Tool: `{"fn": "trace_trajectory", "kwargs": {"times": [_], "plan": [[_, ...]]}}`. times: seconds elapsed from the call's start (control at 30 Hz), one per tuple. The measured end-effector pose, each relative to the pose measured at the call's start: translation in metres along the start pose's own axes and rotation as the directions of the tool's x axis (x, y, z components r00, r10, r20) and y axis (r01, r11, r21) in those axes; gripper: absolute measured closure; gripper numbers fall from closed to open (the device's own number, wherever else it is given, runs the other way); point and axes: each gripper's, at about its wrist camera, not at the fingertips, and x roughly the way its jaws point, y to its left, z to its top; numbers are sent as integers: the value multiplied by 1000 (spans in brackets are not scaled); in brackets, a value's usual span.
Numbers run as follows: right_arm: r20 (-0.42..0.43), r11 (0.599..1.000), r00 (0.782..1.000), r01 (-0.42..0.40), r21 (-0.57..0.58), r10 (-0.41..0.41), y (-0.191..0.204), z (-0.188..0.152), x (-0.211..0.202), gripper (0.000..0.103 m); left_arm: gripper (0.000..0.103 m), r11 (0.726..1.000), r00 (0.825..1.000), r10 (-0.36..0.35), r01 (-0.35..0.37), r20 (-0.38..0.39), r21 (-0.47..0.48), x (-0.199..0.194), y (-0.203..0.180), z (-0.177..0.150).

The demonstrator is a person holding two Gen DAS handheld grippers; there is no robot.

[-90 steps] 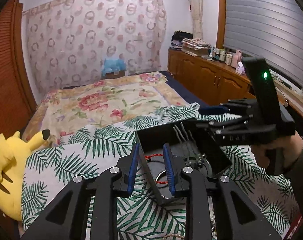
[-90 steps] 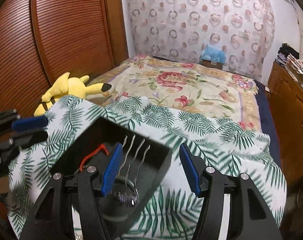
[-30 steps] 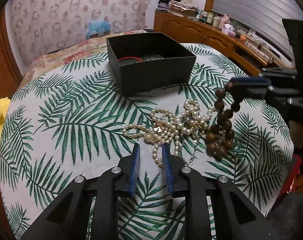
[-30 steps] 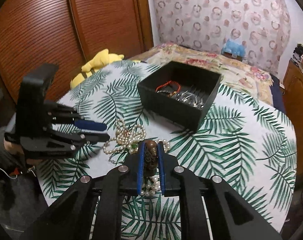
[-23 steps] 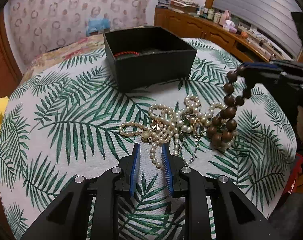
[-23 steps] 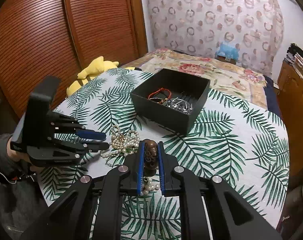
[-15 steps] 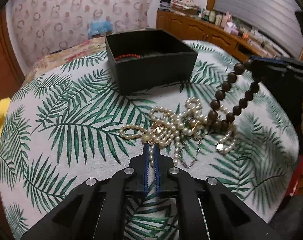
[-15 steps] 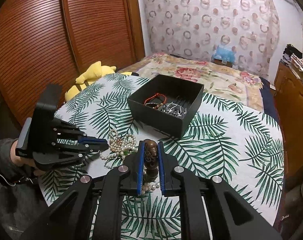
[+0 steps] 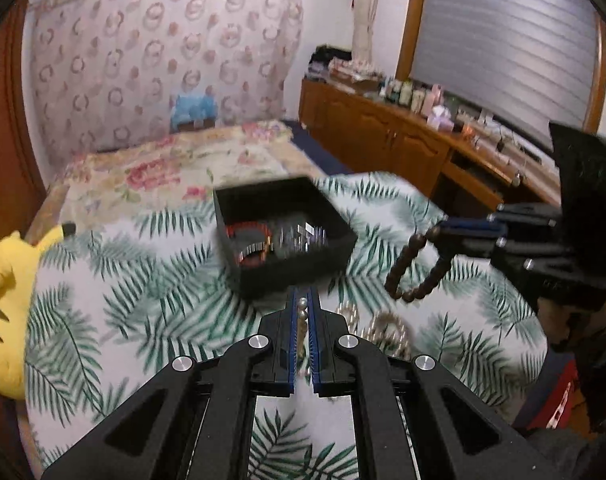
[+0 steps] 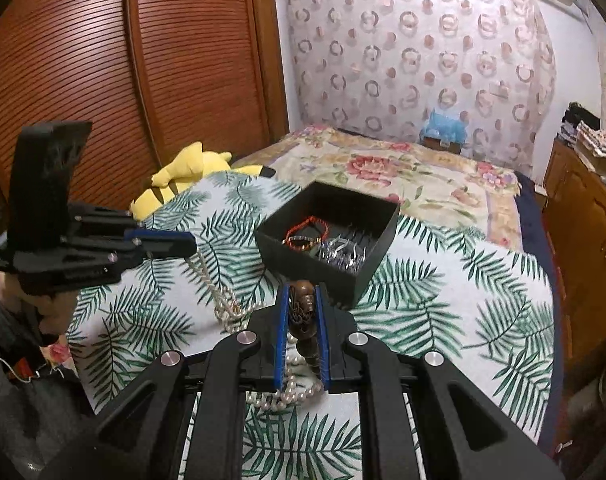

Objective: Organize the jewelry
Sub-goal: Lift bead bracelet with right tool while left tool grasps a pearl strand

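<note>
Since half a second ago, both strands have been lifted higher off the tabletop [image 10: 443,312], which is covered in a palm-leaf cloth. Left hand-held gripper [image 9: 302,308] is closed on a pearl necklace [image 10: 213,288]; single pearls show pinched between its blue pads, and the strand trails down to a pearl heap in front of the black box [image 10: 327,240]. Right hand-held gripper [image 10: 302,300] is clamped on the carved top bead of a brown wooden bead bracelet [image 9: 413,270], whose loop hangs in the air to the right of the box, clear of the cloth. Inside the open box lie a red cord bracelet [image 10: 307,230] toward its left side and silvery pieces [image 10: 341,256] toward its right. A yellow plush toy [image 10: 191,180] lies to the left of the box, at the tabletop's edge. Beyond the box is a bed with a floral cover [image 10: 403,176].
</note>
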Motion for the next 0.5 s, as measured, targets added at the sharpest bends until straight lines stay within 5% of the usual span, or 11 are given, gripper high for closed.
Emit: {"fn": "trace_trajectory", "kwargs": {"times": [0.5], "plan": [[67,1000,998,4,-13,-4,-5,36,-9,89,99,999,985,32,-39,170,36,-45,6,62]]}}
